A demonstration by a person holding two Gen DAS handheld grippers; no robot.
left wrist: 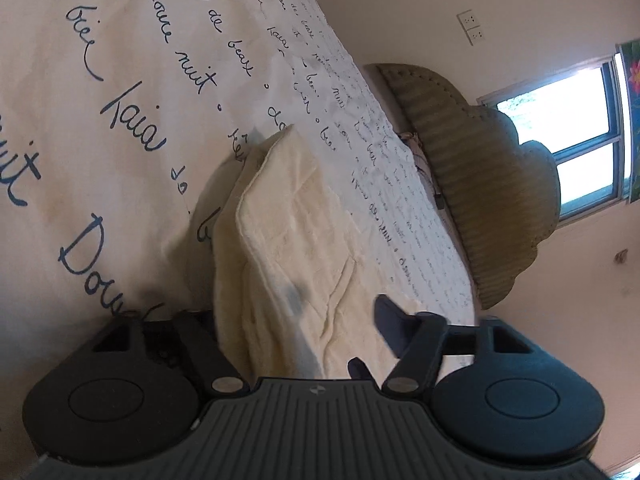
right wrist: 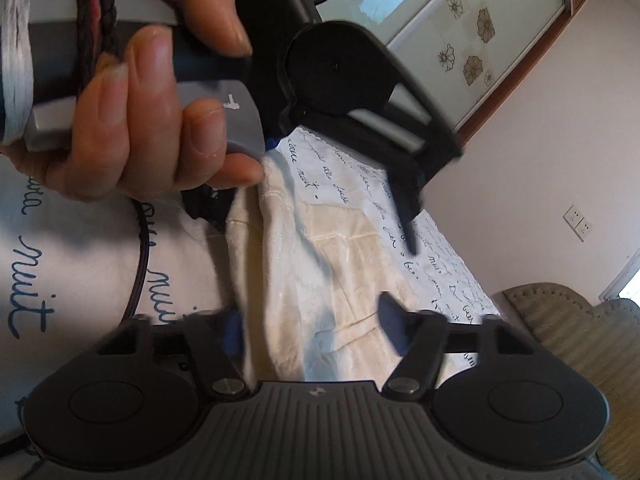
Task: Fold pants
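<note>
— Pants (left wrist: 296, 240): cream, crinkled, folded on script-printed bedsheet (left wrist: 120, 80), near its edge by ribbed headboard (left wrist: 480, 184).
— Grippers?
— Left gripper (left wrist: 304, 332) and right gripper (right wrist: 312, 332): both spread wide, straddling cloth.

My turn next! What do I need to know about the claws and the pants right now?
Left claw: jaws apart with a fold of the cream pants between them; whether it grips is unclear.
Right claw: the same, jaws apart around the cloth, grip unclear.
The left hand holds its claw just above the right one.
The pants lie bunched on the bedsheet with blue writing, near the green ribbed headboard.
Done: the pants look partly folded over.
Left: likely flatten and finish the fold.
</note>
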